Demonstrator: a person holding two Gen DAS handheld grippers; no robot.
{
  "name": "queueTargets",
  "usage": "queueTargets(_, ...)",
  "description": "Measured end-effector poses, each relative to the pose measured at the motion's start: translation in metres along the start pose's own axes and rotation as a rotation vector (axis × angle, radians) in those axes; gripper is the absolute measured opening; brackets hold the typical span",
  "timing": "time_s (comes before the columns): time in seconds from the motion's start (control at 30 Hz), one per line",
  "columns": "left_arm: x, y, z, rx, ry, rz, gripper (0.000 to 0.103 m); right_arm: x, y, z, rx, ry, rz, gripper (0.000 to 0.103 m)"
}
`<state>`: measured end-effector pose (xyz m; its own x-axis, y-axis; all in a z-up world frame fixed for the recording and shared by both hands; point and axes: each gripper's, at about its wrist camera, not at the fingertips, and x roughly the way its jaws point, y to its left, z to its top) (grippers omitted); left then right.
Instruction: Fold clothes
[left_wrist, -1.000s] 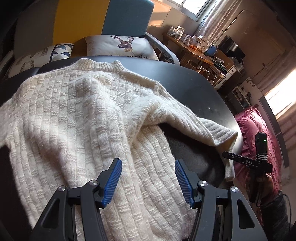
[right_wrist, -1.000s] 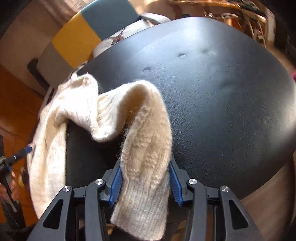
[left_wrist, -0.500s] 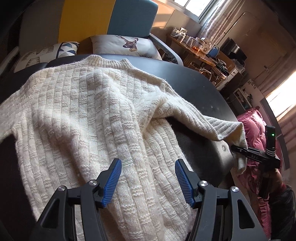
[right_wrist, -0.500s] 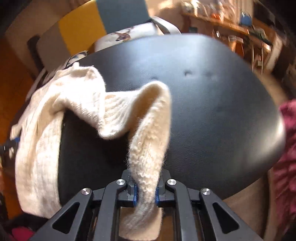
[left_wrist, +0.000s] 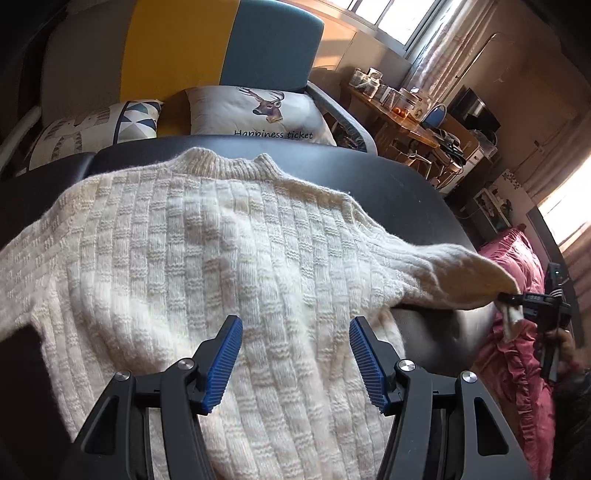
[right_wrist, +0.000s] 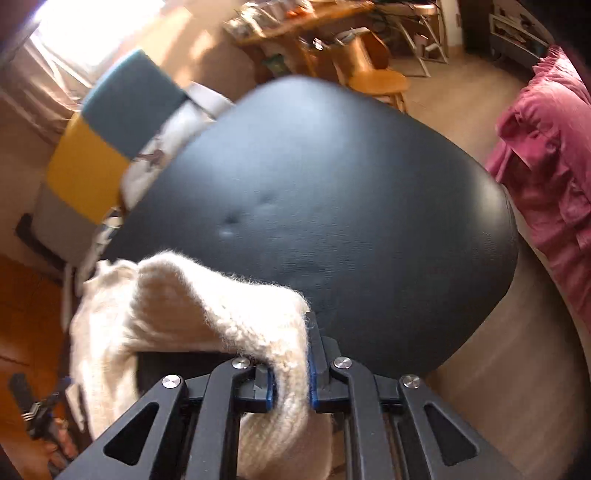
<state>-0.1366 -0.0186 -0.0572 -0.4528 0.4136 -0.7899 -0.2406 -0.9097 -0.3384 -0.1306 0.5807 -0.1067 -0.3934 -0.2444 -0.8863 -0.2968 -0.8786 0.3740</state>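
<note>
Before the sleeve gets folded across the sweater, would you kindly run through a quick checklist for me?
1. Right gripper shut on the sleeve cuff: ok.
2. Left gripper open, holding nothing: ok.
3. Cream knit sweater body spread flat on the black table: ok.
4. Sleeve lifted off the table: ok.
5. Other sleeve laid flat: cannot tell, out of view.
6. Hem straight: cannot tell, hidden behind the left gripper.

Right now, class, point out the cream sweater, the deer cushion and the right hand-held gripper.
cream sweater (left_wrist: 207, 258), left wrist view, chest panel.
deer cushion (left_wrist: 255, 114), left wrist view, printed front.
right hand-held gripper (right_wrist: 290, 384), right wrist view, between fingertips clamping the sleeve.
</note>
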Motion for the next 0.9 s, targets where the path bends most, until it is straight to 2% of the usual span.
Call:
queueTargets(0.13, 0.016, -0.009, 0.025, 0.051, -0.003, 0.053, 0.061, 0.012, -0.002, 0.006, -0.062, -0.044, -0.175, 0.023)
queueTargets(0.23, 0.023, -0.01, 0.043, 0.076, -0.011, 0.067, 0.061, -0.006, 0.012, 0.005, -0.178, -0.162, -0.401, 0.024)
queueTargets(0.43, 0.043, -0.025, 0.074, 0.172, -0.048, 0.101, 0.061, 0.035, 0.096, -0.008, -0.354, -0.116, -0.271, 0.028)
queueTargets(0.6, 0.086, -0.059, 0.095, 0.324, -0.006, 0.077, 0.06, 0.069, 0.166, -0.018, -0.498, -0.073, -0.153, 0.027)
queueTargets(0.7, 0.12, -0.082, 0.103, 0.409, 0.049, 0.028, 0.055, 0.09, 0.208, -0.024, -0.583, -0.046, -0.081, 0.027)
queueTargets(0.8, 0.155, -0.1, 0.111, 0.446, 0.113, -0.021, 0.049, 0.098, 0.192, -0.021, -0.513, -0.04, -0.116, 0.027)
queueTargets(0.9, 0.195, -0.11, 0.119, 0.446, 0.177, -0.01, 0.036, 0.102, 0.17, -0.013, -0.453, -0.024, -0.141, 0.027)
